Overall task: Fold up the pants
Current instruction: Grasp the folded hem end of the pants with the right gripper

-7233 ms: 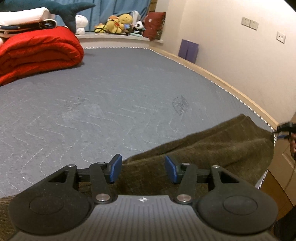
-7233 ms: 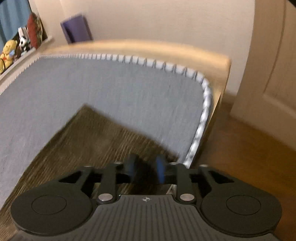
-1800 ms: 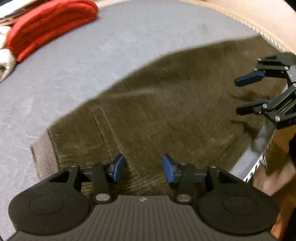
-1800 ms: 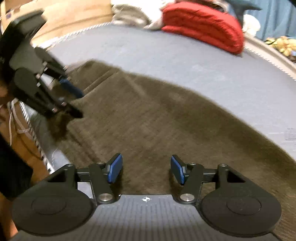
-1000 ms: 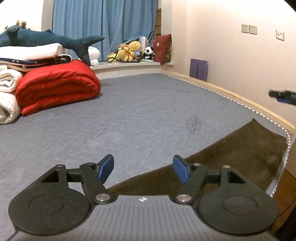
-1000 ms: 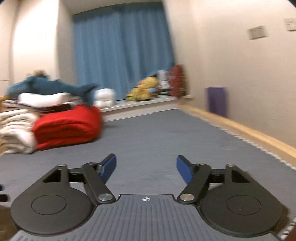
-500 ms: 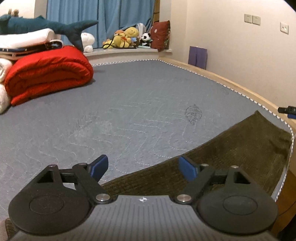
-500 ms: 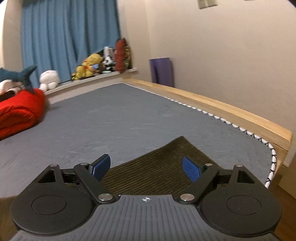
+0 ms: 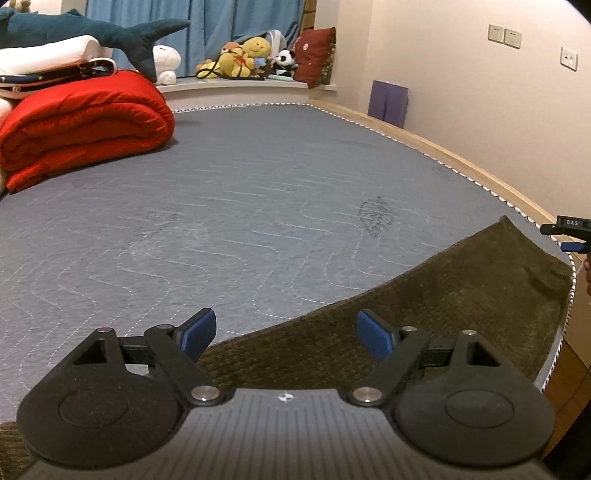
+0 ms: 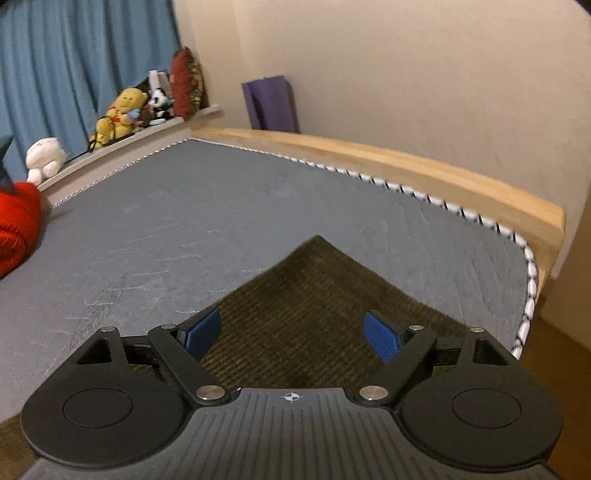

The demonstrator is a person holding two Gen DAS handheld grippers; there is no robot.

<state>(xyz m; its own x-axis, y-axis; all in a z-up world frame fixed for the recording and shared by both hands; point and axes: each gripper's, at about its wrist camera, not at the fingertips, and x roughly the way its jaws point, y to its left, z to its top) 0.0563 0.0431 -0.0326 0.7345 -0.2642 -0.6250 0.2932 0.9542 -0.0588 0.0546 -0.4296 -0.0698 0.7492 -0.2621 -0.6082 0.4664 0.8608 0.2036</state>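
Grey quilted mattress fills most of both views, with blue curtains and a wooden bed frame behind it. Your pants, dark olive corduroy, lie flat along the near edge of the bed, one corner reaching toward the piped mattress edge. Your own gripper bodies cover the near part of the fabric, so you can't see the waistband or how it's layered.

Your left gripper is spread wide with nothing pinched, fingers over the pants edge. Your right gripper is also wide open, just above the cloth. From the left view it's cut off at the frame edge, and a tiny label reads something like "DAS".

Folded red blanket and the plush toys sit far off.
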